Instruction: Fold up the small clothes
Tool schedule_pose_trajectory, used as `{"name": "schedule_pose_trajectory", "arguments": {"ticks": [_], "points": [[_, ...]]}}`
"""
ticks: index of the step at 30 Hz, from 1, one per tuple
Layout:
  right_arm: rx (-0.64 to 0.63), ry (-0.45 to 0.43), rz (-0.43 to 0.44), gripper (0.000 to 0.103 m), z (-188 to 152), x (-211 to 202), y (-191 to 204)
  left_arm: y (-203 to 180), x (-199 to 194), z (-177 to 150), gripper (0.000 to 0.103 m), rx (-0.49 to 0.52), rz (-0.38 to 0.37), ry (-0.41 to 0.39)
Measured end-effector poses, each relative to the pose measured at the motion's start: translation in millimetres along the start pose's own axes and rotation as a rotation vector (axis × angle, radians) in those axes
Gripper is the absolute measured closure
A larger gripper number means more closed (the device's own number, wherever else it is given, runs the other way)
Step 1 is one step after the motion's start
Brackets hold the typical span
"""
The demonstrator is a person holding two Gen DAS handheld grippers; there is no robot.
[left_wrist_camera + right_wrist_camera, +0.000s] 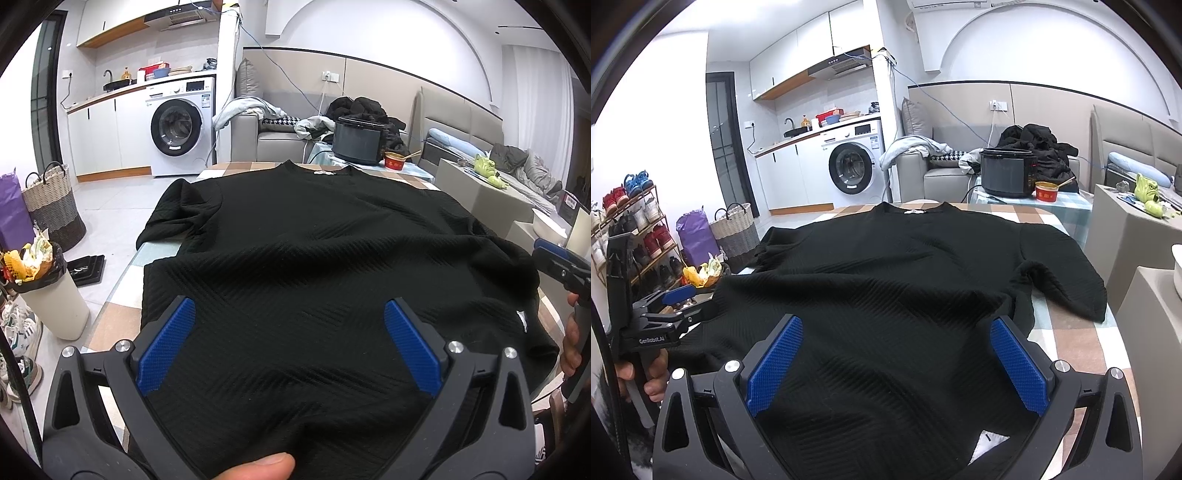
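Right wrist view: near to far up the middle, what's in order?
right gripper → black sweater → neck label → checked tablecloth → washing machine

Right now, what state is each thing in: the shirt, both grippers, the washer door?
Black shirt: spread flat on the table, unfolded, collar at the far end.
Left gripper: fingers open, over the hem, gripping nothing.
Right gripper: fingers open, over the hem, gripping nothing.
Washing machine door: shut.
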State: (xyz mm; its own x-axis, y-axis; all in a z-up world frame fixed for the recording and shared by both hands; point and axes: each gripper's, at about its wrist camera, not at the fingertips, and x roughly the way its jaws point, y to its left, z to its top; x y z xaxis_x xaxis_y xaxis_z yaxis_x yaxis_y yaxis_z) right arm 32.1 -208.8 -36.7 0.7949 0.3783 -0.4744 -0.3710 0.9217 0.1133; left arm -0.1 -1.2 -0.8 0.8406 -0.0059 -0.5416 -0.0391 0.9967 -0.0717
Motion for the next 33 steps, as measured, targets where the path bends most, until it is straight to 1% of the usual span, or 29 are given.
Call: {"name": "schedule_pose_trajectory", "arguments": {"ticks": [6, 12, 16, 18, 21, 25, 28, 33], "points": [[-0.006, 0.005, -0.002, 0.0, 0, 0, 0, -2, 0, -1, 0.001, 0.001, -0.017, -0.004], [-0.01, 0.009, -0.006, 0.0, -1, 0, 0, -6, -1, -3, 0.001, 0.026, -0.029, -0.013], [-0.018, 0.023, 0.021, 0.0, -1, 1, 2, -7, -2, -2, 0.001, 0.034, -0.031, -0.009], [-0.028, 0.016, 0.021, 0.0, 0, 1, 5, -8, -4, -2, 0.001, 0.033, -0.033, -0.009], [-0.06, 0.002, -0.002, 0.0, 0, 0, 9, -8, -4, -2, 0.001, 0.034, -0.03, -0.007], [-0.063, -0.016, -0.004, 0.0, 1, 1, 12, -10, -6, 1, 0.001, 0.034, -0.036, -0.024], [-0.062, 0.012, -0.031, 0.0, 5, 8, 13, -7, -7, 6, 0.001, 0.018, -0.046, -0.028], [-0.043, 0.02, -0.057, 0.0, 10, 11, 8, 0, -7, 15, 0.001, 0.0, -0.047, -0.018]]}}
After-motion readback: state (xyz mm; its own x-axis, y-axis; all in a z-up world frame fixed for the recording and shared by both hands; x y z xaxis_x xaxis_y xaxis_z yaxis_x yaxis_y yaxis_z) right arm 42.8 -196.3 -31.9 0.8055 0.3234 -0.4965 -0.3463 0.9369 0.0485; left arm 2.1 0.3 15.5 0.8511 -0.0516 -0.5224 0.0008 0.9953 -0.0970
